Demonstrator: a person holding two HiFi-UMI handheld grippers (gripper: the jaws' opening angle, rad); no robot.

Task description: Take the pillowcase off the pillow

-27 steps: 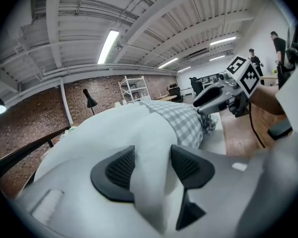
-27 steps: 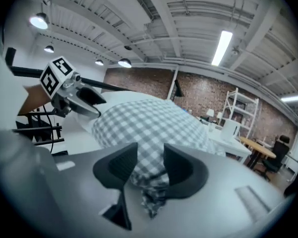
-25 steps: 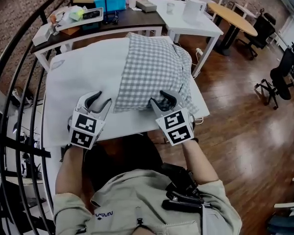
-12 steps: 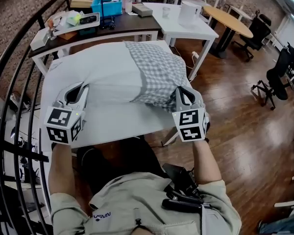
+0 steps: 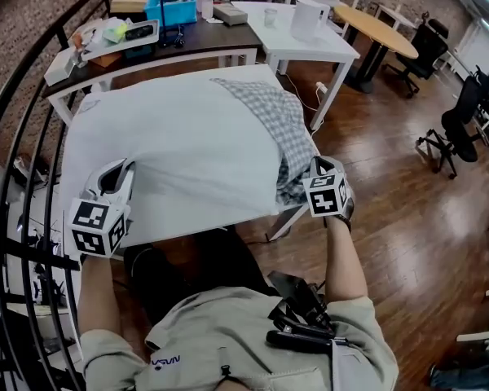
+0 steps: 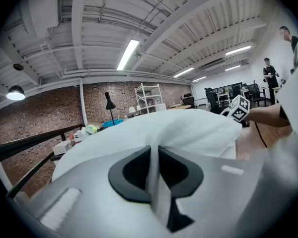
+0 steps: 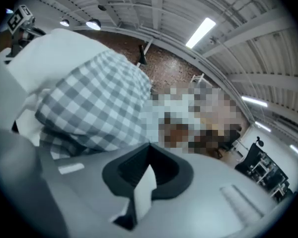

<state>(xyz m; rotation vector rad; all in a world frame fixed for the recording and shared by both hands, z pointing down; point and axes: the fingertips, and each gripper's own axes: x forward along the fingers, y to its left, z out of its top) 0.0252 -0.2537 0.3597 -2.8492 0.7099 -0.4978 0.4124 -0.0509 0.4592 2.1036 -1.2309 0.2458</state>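
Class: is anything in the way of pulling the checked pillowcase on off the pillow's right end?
Nothing visible. The right gripper, shut on the edge of the pillowcase, has only bare floor beyond it; the left gripper, its jaws just closed, grips the white pillow. Only the pillow's own right end is inside the case.

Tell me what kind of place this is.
Probably a loft-style office or lab: a brick wall, office chairs, and a cluttered desk with a blue bin.

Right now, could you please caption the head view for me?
Left gripper holds the white pillow; right gripper holds the checked pillowcase, mostly off.
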